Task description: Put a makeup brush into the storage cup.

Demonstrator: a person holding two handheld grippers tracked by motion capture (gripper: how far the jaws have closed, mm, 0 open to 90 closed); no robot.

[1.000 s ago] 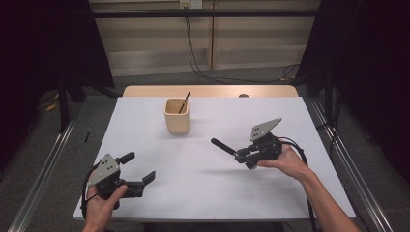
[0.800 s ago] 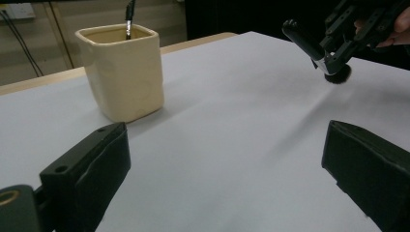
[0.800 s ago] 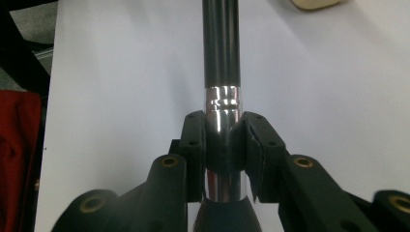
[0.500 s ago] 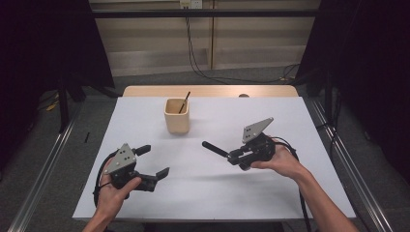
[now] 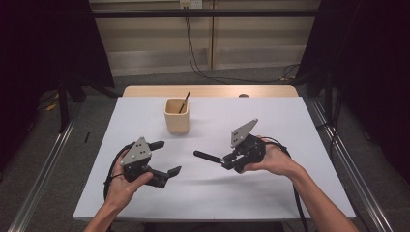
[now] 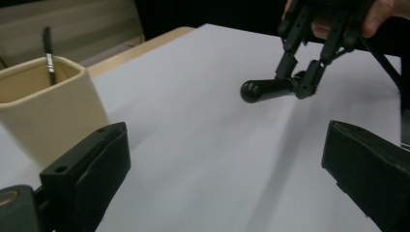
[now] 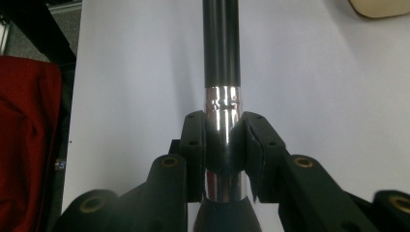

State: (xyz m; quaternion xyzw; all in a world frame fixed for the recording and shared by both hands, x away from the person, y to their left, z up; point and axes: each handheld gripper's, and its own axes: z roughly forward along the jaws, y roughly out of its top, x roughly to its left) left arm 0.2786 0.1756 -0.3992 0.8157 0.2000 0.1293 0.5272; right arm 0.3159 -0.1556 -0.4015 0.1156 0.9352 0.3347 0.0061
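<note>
A black rod [image 5: 207, 156] with a chrome collar [image 7: 221, 110] is clamped in my right gripper [image 5: 226, 161], which is shut on the chrome part; the rod points left, just above the white table [image 5: 270, 121]. In the right gripper view the gripper [image 7: 222, 141] squeezes the collar and the black shaft [image 7: 221, 48] runs upward. My left gripper [image 5: 168, 157] is open at the front left, its jaws wide apart and nothing between them. In the left gripper view the gripper [image 6: 227, 183] faces the rod's rounded end [image 6: 265, 89] and the right gripper [image 6: 309, 72].
A beige square cup [image 5: 176, 116] stands at the table's back centre with a thin black stick [image 5: 184, 102] leaning in it; the cup [image 6: 48, 111] is close on the left in the left gripper view. A wooden strip [image 5: 208, 91] borders the far edge. Red cloth [image 7: 29, 125] lies beyond the table's side.
The left gripper has moved right and forward toward the table's middle. The right gripper has carried the rod left, closing the gap between the two.
</note>
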